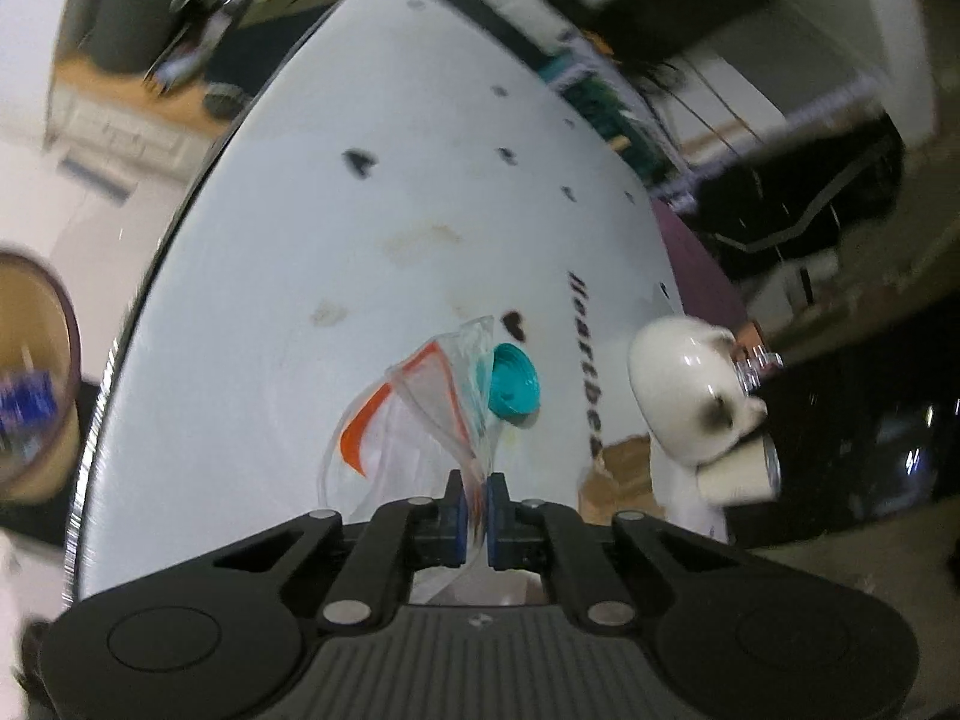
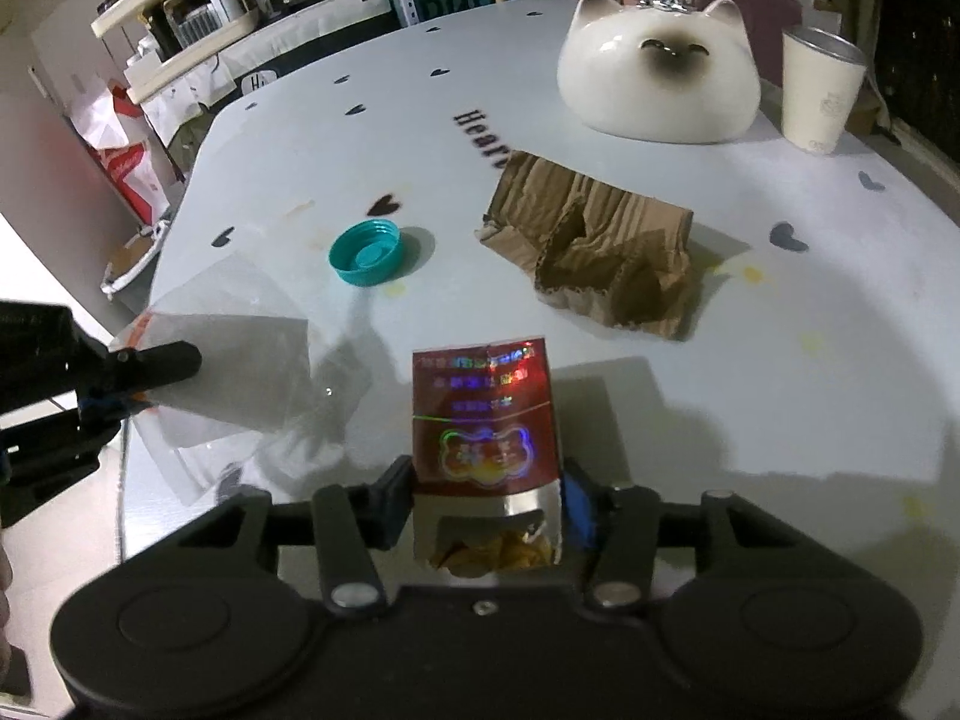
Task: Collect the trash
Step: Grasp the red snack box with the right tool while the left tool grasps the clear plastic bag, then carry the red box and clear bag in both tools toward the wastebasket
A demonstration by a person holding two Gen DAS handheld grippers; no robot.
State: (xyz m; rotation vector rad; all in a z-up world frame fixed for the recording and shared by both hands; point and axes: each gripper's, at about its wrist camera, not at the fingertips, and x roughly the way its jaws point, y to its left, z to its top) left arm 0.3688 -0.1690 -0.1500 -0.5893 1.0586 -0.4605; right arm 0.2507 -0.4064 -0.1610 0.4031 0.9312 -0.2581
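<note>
Teal cap (image 2: 365, 252) — white table (image 2: 660, 420), dark hearts.

Desk (image 2: 750, 396): carries every piece of trash and both ornaments.
Near edge: the packet (image 2: 486, 420) sits between the right gripper's (image 2: 486, 492) fingers, open end toward the camera.
Left of the packet: the plastic bag (image 2: 240, 348) hangs over the desk's left edge, pinched by the left gripper (image 1: 476, 504).
Behind the bag: the bottle cap (image 2: 365, 252) lies on the desk, opening upward.
Right of the cap: the torn cardboard (image 2: 594, 246), behind the packet.
Far right: the cat figurine (image 2: 657, 69), beyond the cardboard; the paper cup (image 2: 819, 90) stands just right of it.
Off the desk's left side: a bin (image 1: 33, 372), lower down.
</note>
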